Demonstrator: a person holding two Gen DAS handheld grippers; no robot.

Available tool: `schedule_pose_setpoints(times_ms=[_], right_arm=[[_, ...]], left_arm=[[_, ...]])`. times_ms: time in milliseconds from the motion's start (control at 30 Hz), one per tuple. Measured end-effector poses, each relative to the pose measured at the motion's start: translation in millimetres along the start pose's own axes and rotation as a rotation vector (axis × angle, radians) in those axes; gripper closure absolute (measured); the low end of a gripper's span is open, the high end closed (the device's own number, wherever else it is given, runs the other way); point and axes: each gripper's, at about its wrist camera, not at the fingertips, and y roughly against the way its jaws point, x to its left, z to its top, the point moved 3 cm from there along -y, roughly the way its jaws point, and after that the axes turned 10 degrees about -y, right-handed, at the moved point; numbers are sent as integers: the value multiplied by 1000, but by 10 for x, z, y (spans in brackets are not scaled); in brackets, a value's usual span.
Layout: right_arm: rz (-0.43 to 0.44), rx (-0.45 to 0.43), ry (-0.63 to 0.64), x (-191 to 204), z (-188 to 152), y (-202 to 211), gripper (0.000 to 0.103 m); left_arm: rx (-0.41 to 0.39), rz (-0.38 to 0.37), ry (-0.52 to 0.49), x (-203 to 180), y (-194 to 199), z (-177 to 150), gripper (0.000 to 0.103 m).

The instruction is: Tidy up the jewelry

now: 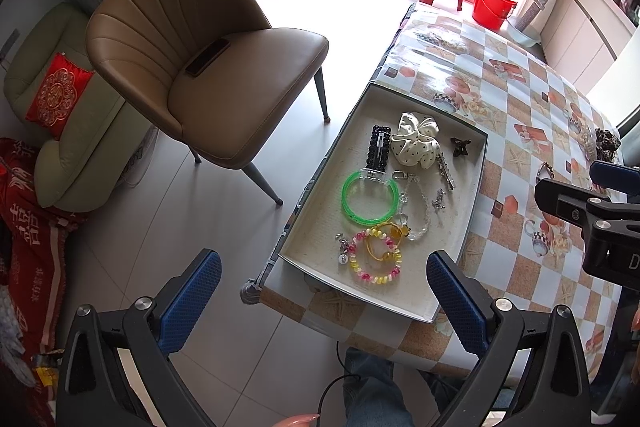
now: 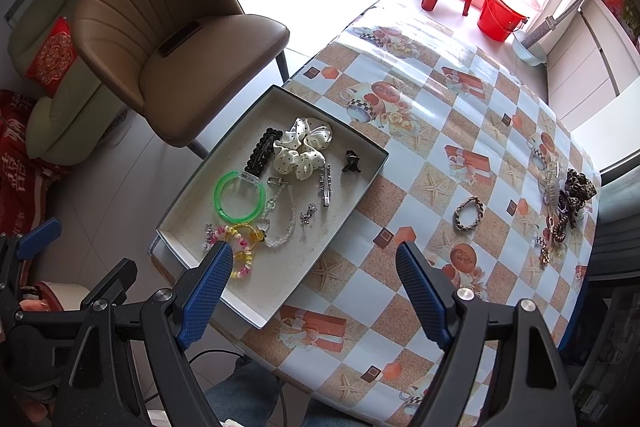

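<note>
Both grippers hang above the near edge of a table (image 2: 460, 99) covered in a checkered oilcloth, each with its blue-padded jaws spread wide and gripping nothing. The left gripper (image 1: 324, 287) sits at the bottom of the left wrist view, framing the near end of a shallow grey tray (image 1: 476, 179) that lies at the table's left edge. The right gripper (image 2: 314, 279) fills the bottom of the right wrist view, over the tray's near right corner. Inside the tray lie a green bangle (image 2: 239, 197), a pink-and-yellow spiral hair tie (image 2: 240, 251), a black beaded hair clip (image 2: 262, 150), a white polka-dot scrunchie (image 2: 304, 149), a small dark claw clip (image 2: 352, 161), a silver hair pin (image 2: 326, 185) and a clear bead chain (image 2: 282, 223). Outside the tray, at centre right of the right wrist view, a braided bracelet (image 2: 468, 213) lies alone on the cloth; a heap of more accessories (image 2: 566, 199) sits at the far right edge. A tan chair (image 2: 168, 47) stands at upper left.
</note>
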Motion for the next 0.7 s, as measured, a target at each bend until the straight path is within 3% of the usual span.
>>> schedule_pose_setpoints(times_ms=[700], right_arm=[[1, 3, -3, -3, 11, -14, 17]], left_arm=[[8, -3, 6, 22, -72, 10, 0]])
